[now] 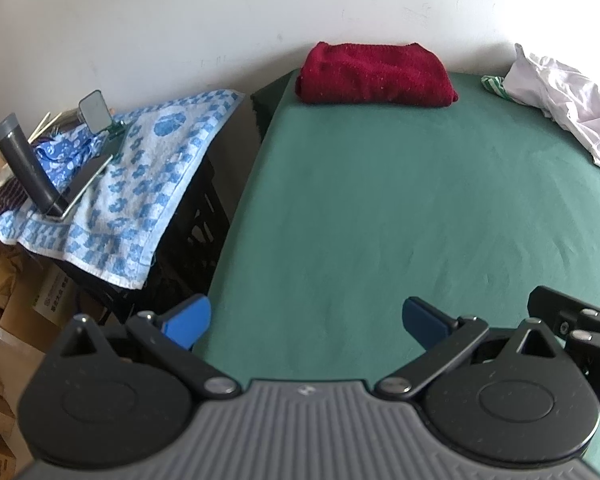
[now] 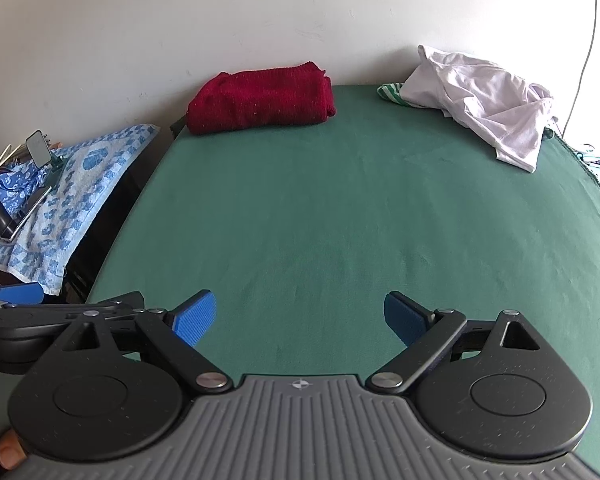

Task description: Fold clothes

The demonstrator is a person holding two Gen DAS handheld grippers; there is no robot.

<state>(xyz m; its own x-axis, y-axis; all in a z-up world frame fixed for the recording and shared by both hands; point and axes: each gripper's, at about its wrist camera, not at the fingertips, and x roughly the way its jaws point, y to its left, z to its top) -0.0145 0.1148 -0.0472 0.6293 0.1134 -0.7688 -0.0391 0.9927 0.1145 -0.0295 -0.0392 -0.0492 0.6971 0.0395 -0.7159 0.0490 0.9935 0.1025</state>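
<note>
Red sweater [image 2: 261, 98] sits folded into a neat block at the far edge of the table [image 2: 300, 220], against the wall, left of centre. Looks like one item done.

White shirt [image 2: 488, 100] is a crumpled heap at the far right corner, not folded. A green-striped cloth [image 2: 390, 92] pokes out just beside it on its left side, partly under it; can't tell what garment it is or how big. So at least one, likely two items left.

Middle and near part of the table are bare green cloth, no garment spread out for folding.

Left tongs [image 1: 306, 322] released, jaws wide apart, nothing between them, hovering over the near left edge of the table. Right tongs [image 2: 300, 320] also released, jaws wide, empty, over the near middle. The two sit close side by side, each showing in the other's view.

Off the table to the left: blue patterned towel [image 1: 139, 184] draped over a dark crate, with a phone stand on top. Not obviously part of the job.

Judgement: roughly a third to half through; next is probably reaching for the shirt at far right.
</note>
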